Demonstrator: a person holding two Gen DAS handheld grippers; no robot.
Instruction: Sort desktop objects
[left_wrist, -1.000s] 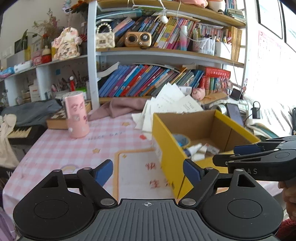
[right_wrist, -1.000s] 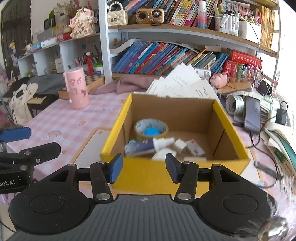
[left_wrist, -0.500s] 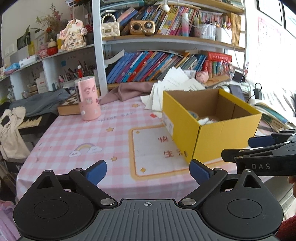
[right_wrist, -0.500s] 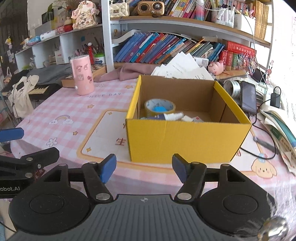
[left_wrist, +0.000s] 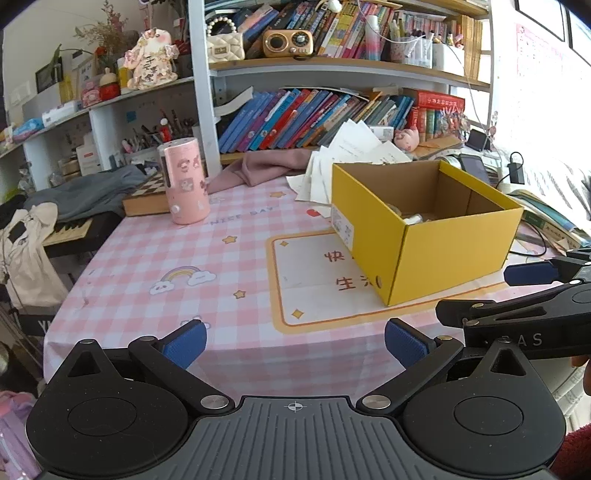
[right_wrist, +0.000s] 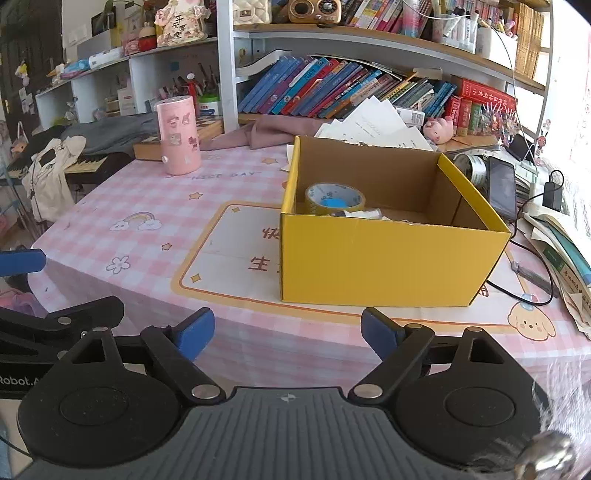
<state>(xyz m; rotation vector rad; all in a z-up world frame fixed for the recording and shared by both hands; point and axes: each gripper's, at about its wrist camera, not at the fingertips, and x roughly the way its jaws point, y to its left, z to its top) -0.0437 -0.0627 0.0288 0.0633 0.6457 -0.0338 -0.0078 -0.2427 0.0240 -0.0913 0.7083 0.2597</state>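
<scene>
A yellow cardboard box (left_wrist: 454, 254) (right_wrist: 388, 262) stands open on the pink checked tablecloth (left_wrist: 207, 258) (right_wrist: 147, 206). In the right wrist view it holds a roll of tape (right_wrist: 334, 197) and small white items (right_wrist: 364, 214). My left gripper (left_wrist: 293, 341) is open and empty, held before the table's front edge, left of the box. My right gripper (right_wrist: 286, 334) is open and empty, also off the table's front edge, facing the box. The right gripper also shows from the side in the left wrist view (left_wrist: 528, 291).
A pink cylinder (left_wrist: 184, 181) (right_wrist: 178, 134) stands at the back left of the table. Loose papers (left_wrist: 351, 155) and a pink cloth (left_wrist: 266, 166) lie behind the box. A phone (right_wrist: 502, 186), cables and books lie to the right. Bookshelves stand behind.
Both grippers have pulled back from the box and the table, from over the box to beyond the table's front edge. Both stay open and empty.
</scene>
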